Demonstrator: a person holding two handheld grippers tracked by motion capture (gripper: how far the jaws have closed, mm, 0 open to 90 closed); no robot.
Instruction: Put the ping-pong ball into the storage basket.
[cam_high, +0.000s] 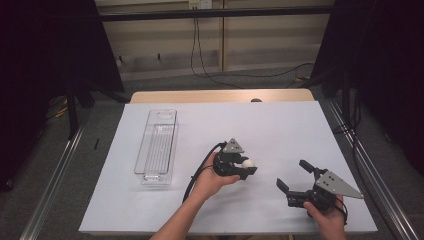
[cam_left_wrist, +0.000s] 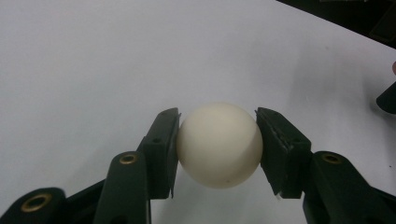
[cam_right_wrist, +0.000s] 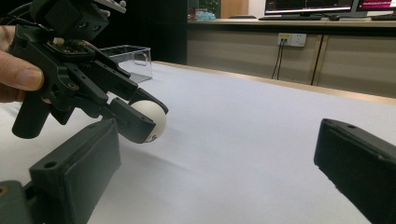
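clear bin (cam_high: 156, 147) — bare inside, ball (cam_high: 248, 163) elsewhere

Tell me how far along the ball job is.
Done: the left gripper is shut on the white ball, its fingers pressing both sides. In hand: the ball is held just above the white table. Left: probably carrying it to the clear container. The right gripper waits open.
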